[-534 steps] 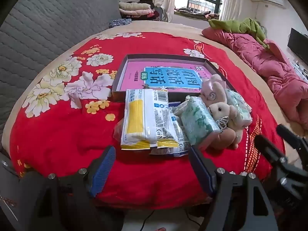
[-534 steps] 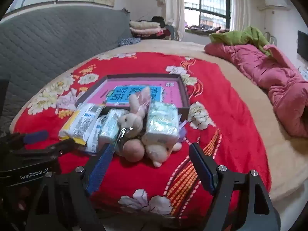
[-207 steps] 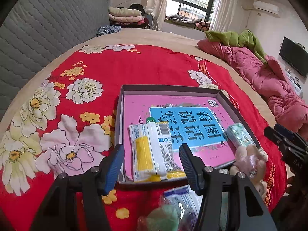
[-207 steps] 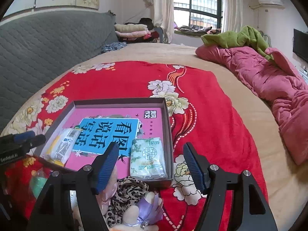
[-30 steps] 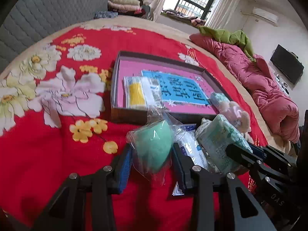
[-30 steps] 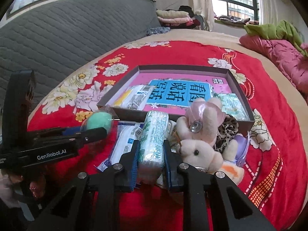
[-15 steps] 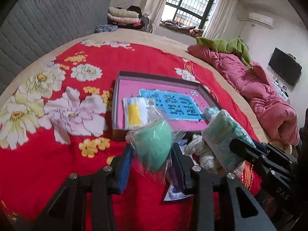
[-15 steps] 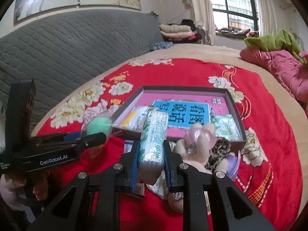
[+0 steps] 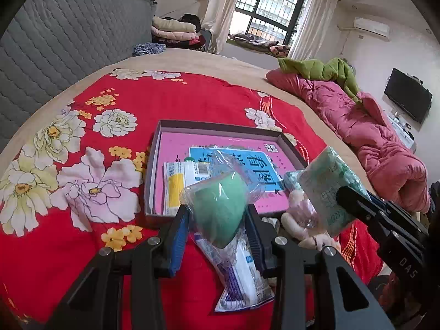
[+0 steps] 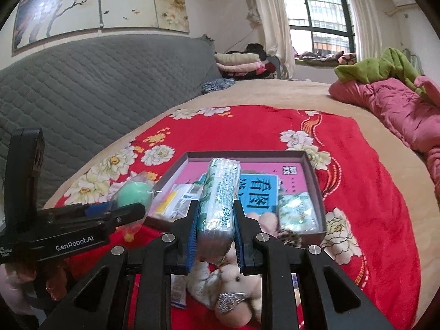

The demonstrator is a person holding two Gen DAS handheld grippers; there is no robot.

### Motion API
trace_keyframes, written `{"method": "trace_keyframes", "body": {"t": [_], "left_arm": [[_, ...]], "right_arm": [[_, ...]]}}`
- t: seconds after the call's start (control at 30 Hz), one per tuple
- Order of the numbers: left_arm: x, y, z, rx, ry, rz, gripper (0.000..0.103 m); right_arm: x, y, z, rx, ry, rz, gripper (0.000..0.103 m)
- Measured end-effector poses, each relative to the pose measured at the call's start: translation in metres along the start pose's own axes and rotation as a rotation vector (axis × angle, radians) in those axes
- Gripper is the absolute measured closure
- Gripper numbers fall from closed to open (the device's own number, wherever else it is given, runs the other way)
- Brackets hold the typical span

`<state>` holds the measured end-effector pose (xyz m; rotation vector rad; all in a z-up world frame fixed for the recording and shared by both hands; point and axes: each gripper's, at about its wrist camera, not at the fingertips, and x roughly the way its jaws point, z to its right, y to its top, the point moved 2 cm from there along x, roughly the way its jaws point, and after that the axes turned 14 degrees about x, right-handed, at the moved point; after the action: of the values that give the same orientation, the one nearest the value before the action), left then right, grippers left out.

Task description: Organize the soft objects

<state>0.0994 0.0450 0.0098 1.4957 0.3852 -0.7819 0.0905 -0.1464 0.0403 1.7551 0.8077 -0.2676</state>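
My left gripper (image 9: 217, 222) is shut on a green sponge in a clear bag (image 9: 218, 206) and holds it in the air before the box's near edge. My right gripper (image 10: 216, 221) is shut on a green-patterned tissue pack (image 10: 218, 200), also lifted; it shows in the left wrist view (image 9: 327, 189). The shallow dark box (image 9: 154, 165) with a pink and blue book inside holds a yellow-white packet (image 9: 178, 181) at its left and another tissue pack (image 10: 295, 213) at its right. Plush rabbits (image 10: 233, 288) and a white-blue packet (image 9: 242, 280) lie on the red floral blanket in front of the box.
The red floral blanket (image 9: 82, 165) covers a beige bed. A grey quilted headboard (image 10: 82, 88) is at the left. A pink quilt with green cloth (image 9: 357, 115) lies at the right. Folded clothes (image 9: 173, 29) are stacked at the back.
Both grippers have lifted higher with their loads and moved forward toward the box. The plush rabbits and the white-blue packet stay on the blanket below.
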Motion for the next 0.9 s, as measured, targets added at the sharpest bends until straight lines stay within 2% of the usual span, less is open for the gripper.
{"method": "trace_keyframes", "body": {"t": [0.23,0.53,0.9], "left_arm": [[0.011,0.015,-0.002,-0.016,0.021,-0.003,0.063],[0.033,0.037,-0.003,-0.023,-0.006,-0.004,0.063],[0.057,0.049,-0.002,-0.030,-0.019,-0.024,0.063]], "right_arm": [[0.001,0.013,0.012,0.018,-0.026,0.025,0.080],[0.006,0.036,0.036,0.078,-0.059,0.047,0.080],[0.024,0.048,0.041,0.080,-0.095,0.053,0.080]]}}
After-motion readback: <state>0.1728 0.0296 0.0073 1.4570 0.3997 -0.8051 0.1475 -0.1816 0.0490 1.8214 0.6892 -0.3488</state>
